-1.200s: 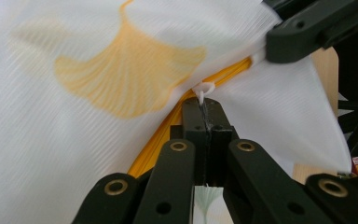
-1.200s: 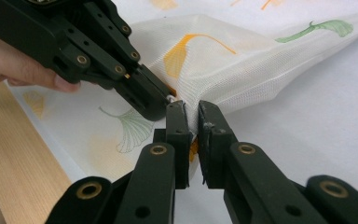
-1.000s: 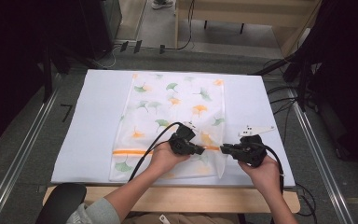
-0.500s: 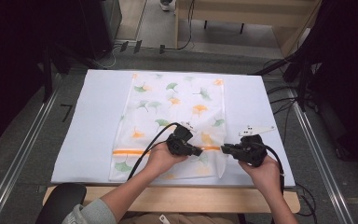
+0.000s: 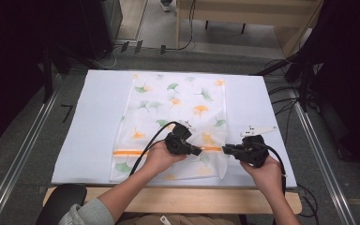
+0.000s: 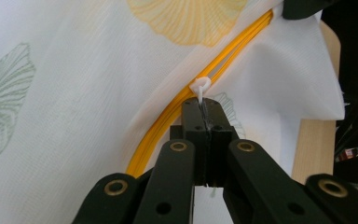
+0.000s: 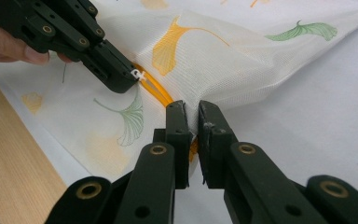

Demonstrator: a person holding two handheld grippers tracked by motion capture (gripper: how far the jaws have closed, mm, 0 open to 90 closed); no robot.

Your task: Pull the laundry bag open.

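Note:
A white mesh bag (image 5: 178, 108) printed with green and orange ginkgo leaves lies flat on the white mat. An orange zipper (image 5: 126, 153) runs across its near end. My left gripper (image 5: 198, 151) is shut on the small white zipper pull (image 6: 200, 86), which pokes out past its tips (image 6: 202, 105). My right gripper (image 5: 225, 150) faces it from the right and is shut on the bag's fabric at the zipper's end (image 7: 192, 112). In the right gripper view the left gripper (image 7: 130, 77) holds the pull (image 7: 137, 74) just beyond, and the mesh (image 7: 223, 60) rises in a fold between them.
The white mat (image 5: 98, 117) covers the table, and a wooden edge (image 5: 178, 199) runs along the near side. Metal rails (image 5: 23, 150) flank the table, with cables on the floor at the right (image 5: 286, 93). A dark chair part (image 5: 63, 201) sits at bottom left.

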